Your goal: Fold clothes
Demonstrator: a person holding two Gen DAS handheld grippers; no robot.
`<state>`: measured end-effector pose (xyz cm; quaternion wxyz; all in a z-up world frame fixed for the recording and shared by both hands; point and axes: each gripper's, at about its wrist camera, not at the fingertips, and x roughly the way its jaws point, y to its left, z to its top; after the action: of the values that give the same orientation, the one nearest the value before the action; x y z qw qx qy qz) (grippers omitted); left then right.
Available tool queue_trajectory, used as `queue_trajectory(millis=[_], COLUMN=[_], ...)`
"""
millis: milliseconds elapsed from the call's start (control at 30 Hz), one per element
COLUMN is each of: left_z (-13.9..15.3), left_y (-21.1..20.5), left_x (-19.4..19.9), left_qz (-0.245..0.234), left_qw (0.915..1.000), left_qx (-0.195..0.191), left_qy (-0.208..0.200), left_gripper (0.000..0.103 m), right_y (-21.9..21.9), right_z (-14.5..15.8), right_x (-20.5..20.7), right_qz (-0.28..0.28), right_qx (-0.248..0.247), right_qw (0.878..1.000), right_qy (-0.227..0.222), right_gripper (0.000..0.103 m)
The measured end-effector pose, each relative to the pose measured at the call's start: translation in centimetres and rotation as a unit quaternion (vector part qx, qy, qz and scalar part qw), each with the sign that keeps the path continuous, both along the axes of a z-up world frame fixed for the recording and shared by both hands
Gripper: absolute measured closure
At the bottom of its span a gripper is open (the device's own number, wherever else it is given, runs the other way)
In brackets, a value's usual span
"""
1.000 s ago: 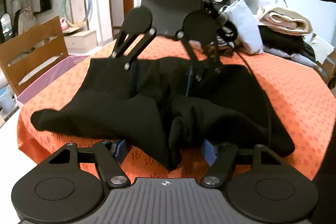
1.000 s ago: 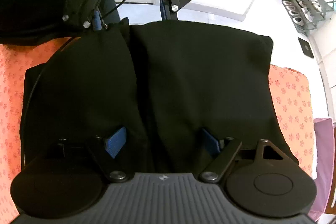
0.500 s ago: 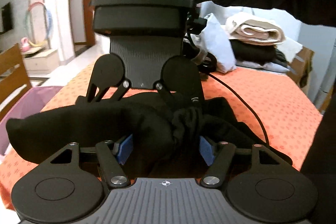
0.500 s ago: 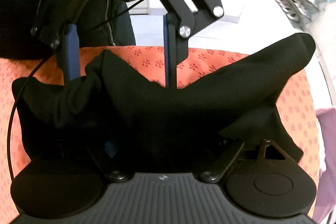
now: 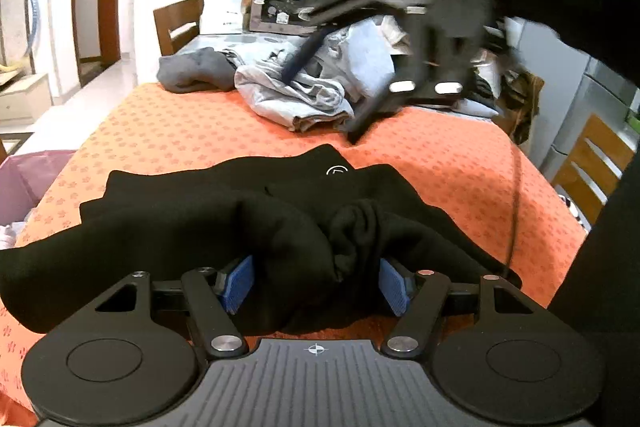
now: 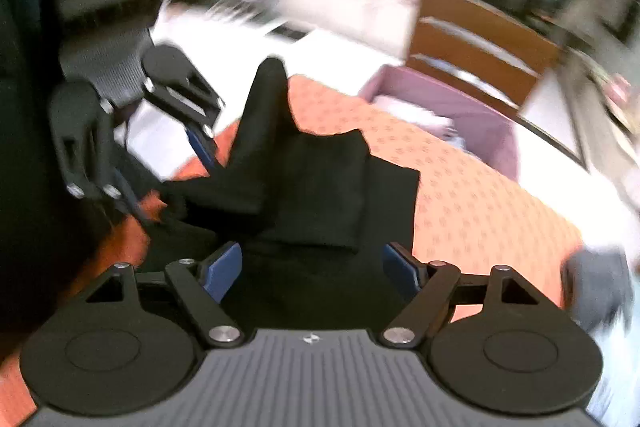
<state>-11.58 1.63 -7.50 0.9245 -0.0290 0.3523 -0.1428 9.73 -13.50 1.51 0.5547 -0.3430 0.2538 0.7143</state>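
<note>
My right gripper (image 6: 312, 273) hangs with jaws spread over the black garment (image 6: 316, 195), bunched near the orange table's (image 6: 480, 211) edge. My left gripper (image 6: 172, 171), blurred, stands beside it.

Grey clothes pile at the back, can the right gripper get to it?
Probably yes. The right gripper hangs open right by the grey clothes pile, above the orange tablecloth, with nothing between them. The black garment lies out of the way.

A garment (image 5: 248, 211) lies on the table (image 5: 460, 163) (near edge); behind it, a clothes pile (image 5: 304, 95) and a chair (image 5: 180, 23).
</note>
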Motion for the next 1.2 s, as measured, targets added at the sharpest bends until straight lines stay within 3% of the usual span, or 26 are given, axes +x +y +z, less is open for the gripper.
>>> queue_trajectory(millis=[133, 233, 300, 367, 433, 533, 567, 633, 667, 733, 833, 900, 967, 1000, 1067, 1200], left_z=[-0.1, -0.1, -0.2, -0.3, -0.3, -0.3, -0.4, -0.4, -0.5, -0.5, -0.5, -0.5, -0.5, -0.5, -0.5, -0.6], left_y=[0.5, 0.9, 1.1, 1.1, 1.3, 1.4, 1.4, 1.6, 1.6, 1.7, 1.9, 1.9, 2.0, 2.1, 2.2, 2.5], left_x=[0.6, 1.0, 1.1, 1.3, 1.4, 1.6, 1.8, 1.8, 1.9, 2.1, 2.2, 2.4, 2.4, 2.5, 2.6, 3.0], left_qz=[-0.007, -0.016, -0.024, -0.031, -0.037, -0.044, -0.045, -0.047, -0.049, -0.052, -0.057, -0.062, -0.066, -0.068, -0.072, -0.083], left_qw=[0.9999, 0.9997, 0.9996, 0.9994, 0.9992, 0.9989, 0.9988, 0.9987, 0.9986, 0.9984, 0.9981, 0.9977, 0.9975, 0.9973, 0.9970, 0.9960], left_qx=[-0.010, -0.014, -0.013, -0.012, -0.012, -0.011, -0.012, -0.012, -0.011, -0.011, -0.014, -0.014, -0.016, -0.016, -0.018, -0.022], left_qy=[0.006, 0.008, 0.009, 0.011, 0.013, 0.014, 0.015, 0.016, 0.017, 0.018, 0.021, 0.022, 0.023, 0.023, 0.024, 0.026], left_gripper=[0.034, 0.034, 0.033, 0.033, 0.033, 0.033, 0.033, 0.033, 0.033, 0.033, 0.033, 0.033, 0.033, 0.034, 0.034, 0.034], right_y=[-5.0, -7.1, -7.7, -8.3, -9.0, -9.9, -10.0, -9.8, -9.7, -10.2, -10.7, -11.2, -11.5, -11.4, -11.0, -8.5], right_z=[-0.3, -2.2, -4.1, -6.0, -7.8, -10.6, -11.6, -13.8, -14.6, -15.0, -13.1, -11.4, -9.4, -8.6, -7.3, -7.5], right_x=[-4.5, -5.8, -6.1, -6.4, -6.7, -7.1, -7.2, -7.5, -7.6, -7.5, -8.9, -10.3, -11.6, -12.4, -14.1, -16.9], right_qz=[-0.090, -0.163, -0.211, -0.259, -0.306, -0.373, -0.384, -0.391, -0.394, -0.411, -0.410, -0.401, -0.392, -0.384, -0.365, -0.314], right_qx=[0.024, 0.041, 0.044, 0.047, 0.050, 0.054, 0.048, 0.019, 0.027, 0.042, 0.055, 0.077, 0.097, 0.104, 0.114, 0.072], right_qw=[0.995, 0.983, 0.969, 0.952, 0.931, 0.893, 0.887, 0.893, 0.892, 0.878, 0.885, 0.889, 0.895, 0.899, 0.909, 0.940], right_qy=[0.027, 0.078, 0.117, 0.155, 0.192, 0.247, 0.251, 0.224, 0.222, 0.241, 0.213, 0.205, 0.191, 0.183, 0.166, 0.107], right_gripper=[0.020, 0.023, 0.037, 0.067, 0.086, 0.095, 0.096, 0.099, 0.103, 0.103, 0.094, 0.083, 0.060, 0.056, 0.033, 0.028])
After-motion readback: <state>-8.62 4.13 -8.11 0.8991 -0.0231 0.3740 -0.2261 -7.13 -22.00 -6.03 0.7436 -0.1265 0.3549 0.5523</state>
